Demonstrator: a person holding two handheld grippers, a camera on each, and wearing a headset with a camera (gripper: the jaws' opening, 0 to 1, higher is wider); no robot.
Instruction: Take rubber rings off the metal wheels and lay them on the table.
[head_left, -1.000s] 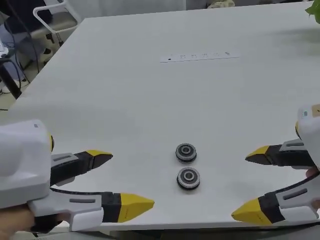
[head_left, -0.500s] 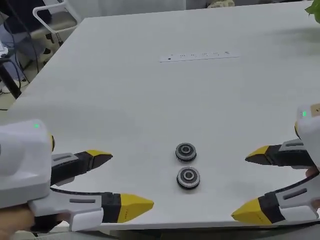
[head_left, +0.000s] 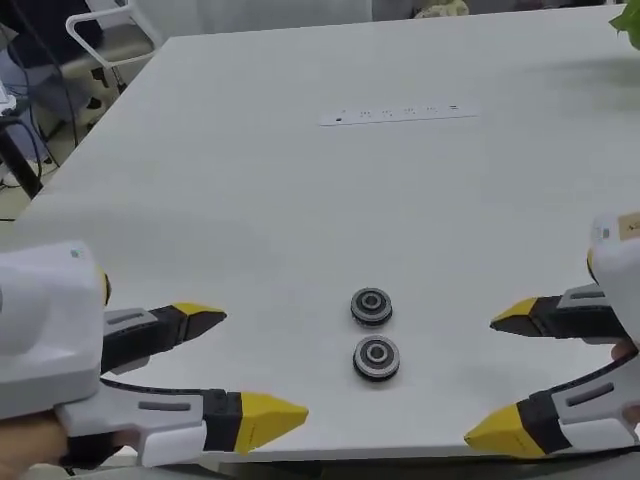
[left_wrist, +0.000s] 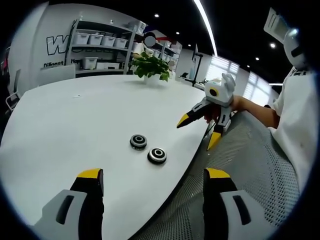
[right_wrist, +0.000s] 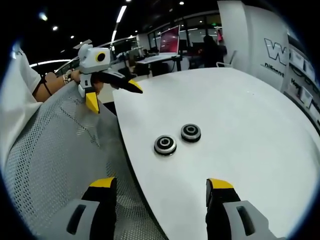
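Two small metal wheels with black rubber rings lie flat near the table's front edge: the farther wheel (head_left: 372, 306) (left_wrist: 138, 142) (right_wrist: 191, 132) and the nearer wheel (head_left: 377, 357) (left_wrist: 157, 155) (right_wrist: 165, 144). My left gripper (head_left: 240, 365) (left_wrist: 152, 176) (right_wrist: 110, 87) hovers open at the front left, well apart from them. At the front right my right gripper (head_left: 508, 375) (right_wrist: 160, 185) (left_wrist: 199, 131) is open too, with nothing between its yellow-tipped fingers. Both point inward toward the wheels.
The white table (head_left: 300, 180) stretches far back, with a thin strip of small marks (head_left: 398, 113) across its middle. A potted plant (left_wrist: 151, 65) stands at a far edge. Chairs (head_left: 100, 40) stand beyond the back left corner. A grey mesh surface (right_wrist: 65, 150) lies below the front edge.
Both grippers have sunk slightly in the head view; the wheels have not moved.
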